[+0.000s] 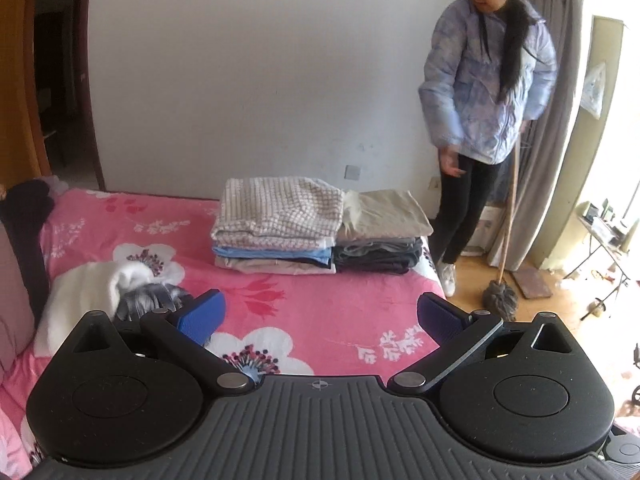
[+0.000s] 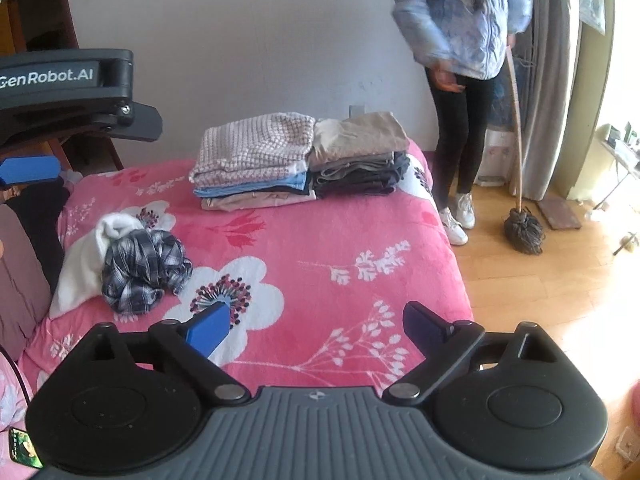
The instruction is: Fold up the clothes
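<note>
Bed: pink floral blanket (image 2: 304, 240) against a white wall.
Folded stacks: two piles (image 2: 296, 160) side by side at the far edge.
Unfolded clothes: plaid shirt (image 2: 144, 268) crumpled against a white garment (image 2: 80, 264), left side.
Left gripper (image 1: 320, 316): jaws spread wide, empty, above the blanket.
Right gripper (image 2: 316, 328): jaws apart, empty.
Bystander: person (image 1: 484, 92) standing beside a mop (image 1: 500, 296).

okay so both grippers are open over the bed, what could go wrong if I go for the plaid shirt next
The plaid shirt lies bunched against the white garment, so a pinch might drag both up together. The left gripper is nearer that heap than the right gripper; crossing over could tangle them. A bystander stands beside the folded stacks.
</note>
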`<state>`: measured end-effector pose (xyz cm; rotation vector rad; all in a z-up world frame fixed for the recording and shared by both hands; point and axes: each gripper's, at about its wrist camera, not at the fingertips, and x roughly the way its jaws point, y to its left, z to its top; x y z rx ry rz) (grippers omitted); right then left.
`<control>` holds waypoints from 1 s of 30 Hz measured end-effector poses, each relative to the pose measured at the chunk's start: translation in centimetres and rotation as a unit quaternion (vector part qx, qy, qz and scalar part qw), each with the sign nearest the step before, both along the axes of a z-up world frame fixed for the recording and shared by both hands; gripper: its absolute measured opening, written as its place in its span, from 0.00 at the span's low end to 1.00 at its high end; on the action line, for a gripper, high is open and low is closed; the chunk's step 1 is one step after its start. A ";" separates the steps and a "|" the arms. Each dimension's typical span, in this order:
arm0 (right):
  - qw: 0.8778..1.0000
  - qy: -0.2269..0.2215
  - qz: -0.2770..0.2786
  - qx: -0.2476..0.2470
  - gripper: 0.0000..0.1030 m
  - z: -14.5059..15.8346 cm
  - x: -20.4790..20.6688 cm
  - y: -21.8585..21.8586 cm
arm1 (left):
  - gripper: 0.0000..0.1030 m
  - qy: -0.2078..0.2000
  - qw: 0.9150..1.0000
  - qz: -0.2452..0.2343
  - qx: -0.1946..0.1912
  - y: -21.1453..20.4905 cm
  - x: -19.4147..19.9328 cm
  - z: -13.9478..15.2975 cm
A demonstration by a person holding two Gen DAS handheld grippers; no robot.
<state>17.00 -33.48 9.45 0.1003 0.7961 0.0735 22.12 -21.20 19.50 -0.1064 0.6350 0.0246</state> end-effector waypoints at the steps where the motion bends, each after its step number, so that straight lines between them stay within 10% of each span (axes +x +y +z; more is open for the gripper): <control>1: 1.000 0.003 0.000 0.001 0.94 -0.1 0.0 -0.1 | 1.00 0.001 1.000 0.003 0.002 -0.1 -0.1 0.0; 30: 1.000 -0.002 0.007 -0.026 0.99 0.8 1.2 -0.9 | 1.00 0.011 0.999 0.036 0.013 -0.8 -0.1 -0.7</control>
